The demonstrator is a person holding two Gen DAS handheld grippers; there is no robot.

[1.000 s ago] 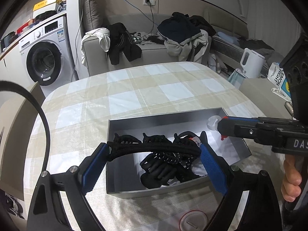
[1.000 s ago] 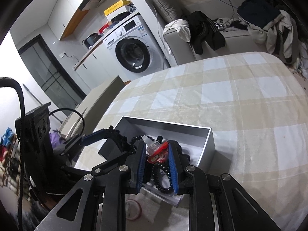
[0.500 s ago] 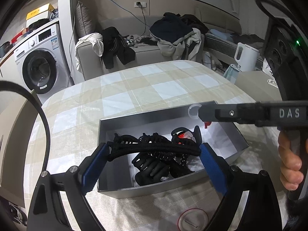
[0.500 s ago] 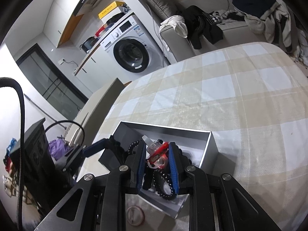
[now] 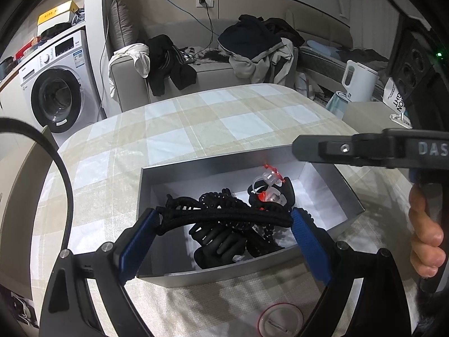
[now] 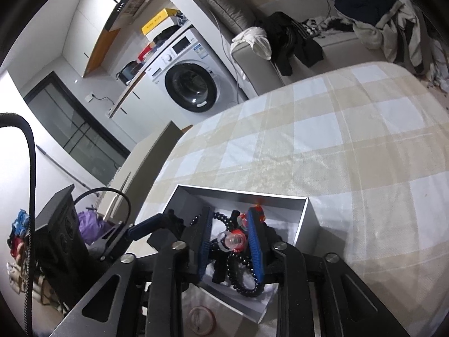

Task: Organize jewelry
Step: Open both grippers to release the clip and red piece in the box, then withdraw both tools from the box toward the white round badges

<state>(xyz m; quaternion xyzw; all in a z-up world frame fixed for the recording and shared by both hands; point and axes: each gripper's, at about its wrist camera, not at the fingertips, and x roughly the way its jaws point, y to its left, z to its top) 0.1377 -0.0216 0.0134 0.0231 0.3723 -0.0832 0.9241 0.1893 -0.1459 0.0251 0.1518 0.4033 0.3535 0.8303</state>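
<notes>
A grey open box stands on the checked tablecloth and holds black hair claws, a black bead bracelet and a clear-and-red clip. My left gripper holds a black headband stretched between its blue pads, over the near side of the box. My right gripper hangs above the box with its jaws apart; the clear-and-red clip lies in the box between and below them. The right gripper's side shows in the left wrist view.
A round clear lid with a red rim lies on the cloth in front of the box. A washing machine and a sofa with piled clothes stand behind the table. A white kettle stands on the right.
My right gripper has opened and let go of the clear-and-red clip, which now lies in the box. It has risen and drawn back to the right. The left gripper still holds the headband.
</notes>
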